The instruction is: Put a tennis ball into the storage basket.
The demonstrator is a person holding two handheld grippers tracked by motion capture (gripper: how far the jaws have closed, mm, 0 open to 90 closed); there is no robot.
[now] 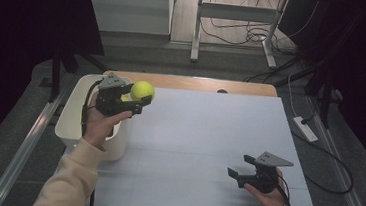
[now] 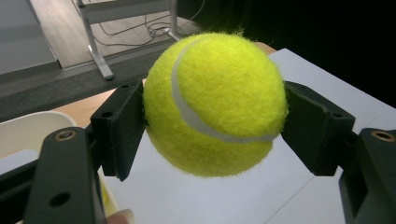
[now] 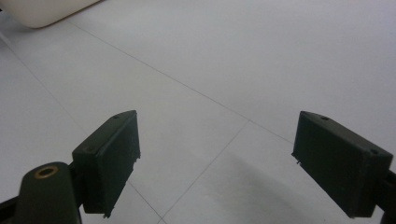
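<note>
Left gripper pinches our tennis ball between both pads, held above the table's left edge beside the white bin. Something yellow shows inside the bin; we cannot identify it. Right gripper rests spread, holding nothing.
</note>
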